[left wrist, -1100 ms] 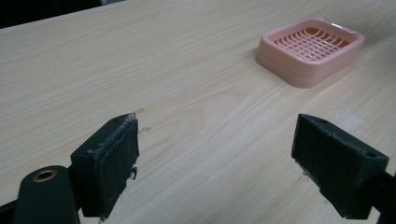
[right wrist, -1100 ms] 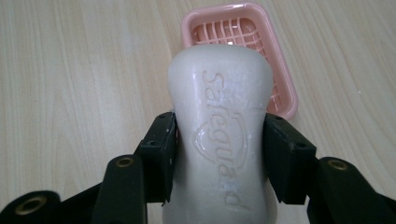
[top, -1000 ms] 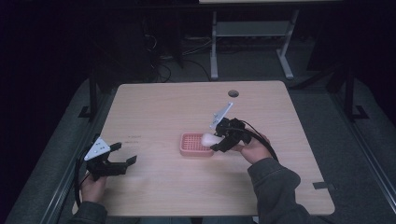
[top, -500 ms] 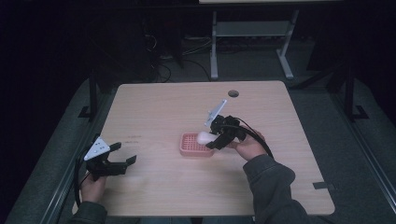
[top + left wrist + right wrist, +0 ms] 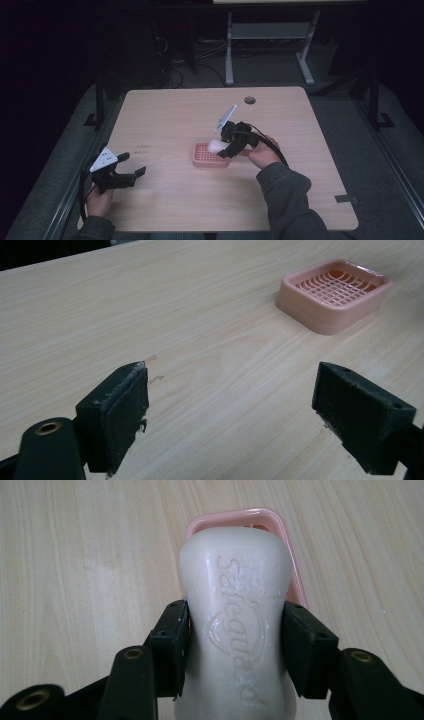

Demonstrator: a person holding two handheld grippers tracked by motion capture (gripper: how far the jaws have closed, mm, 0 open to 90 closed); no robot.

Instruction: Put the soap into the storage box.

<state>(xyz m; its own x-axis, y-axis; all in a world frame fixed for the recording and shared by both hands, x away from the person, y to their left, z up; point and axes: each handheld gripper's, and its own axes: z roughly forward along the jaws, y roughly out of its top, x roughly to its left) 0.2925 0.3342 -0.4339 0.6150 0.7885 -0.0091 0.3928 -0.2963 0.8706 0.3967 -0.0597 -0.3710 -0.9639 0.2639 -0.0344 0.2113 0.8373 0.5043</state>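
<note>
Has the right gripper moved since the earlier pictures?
Yes. The right gripper, shut on the soap, shifted left, further over the pink soap dish.

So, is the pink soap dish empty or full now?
Empty: the soap dish shows a bare grid; the right claw holds the soap above it.

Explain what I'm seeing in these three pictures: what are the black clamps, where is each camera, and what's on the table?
A person holds a two-jaw hand gripper in each hand. The high view looks down on the wooden table; the two gripper views look along each gripper's own jaws. The left gripper is open and holds nothing, low over the near left part of the table. The right gripper is shut on a white bar of soap stamped Safeguard, held over a pink soap dish with a grid floor, mid-table.
</note>
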